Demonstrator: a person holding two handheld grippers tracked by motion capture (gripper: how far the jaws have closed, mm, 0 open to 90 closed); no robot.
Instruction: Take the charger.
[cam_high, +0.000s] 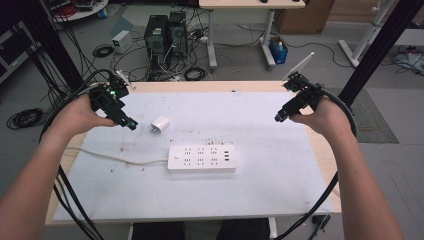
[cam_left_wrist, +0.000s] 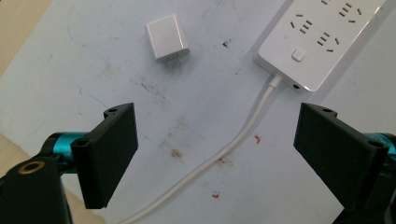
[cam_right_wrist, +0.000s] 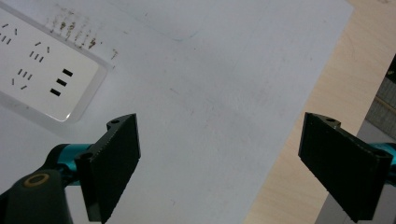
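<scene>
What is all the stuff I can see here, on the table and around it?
Power strip: one, white, middle of the table, its cord trailing off the left edge.
USB charger plug: one, white, lying on the table beyond the strip, near the left gripper.
Table sheet: one, pale grey, stained, covering the wooden table.
Computer towers: two, black, on the floor behind the table among cables.
Left gripper: one, black, jaws wide open with nothing between them, above the table's left side.
Right gripper: one, black, jaws wide open with nothing between them, above the right side.
Hands: two, one holding each gripper.
</scene>
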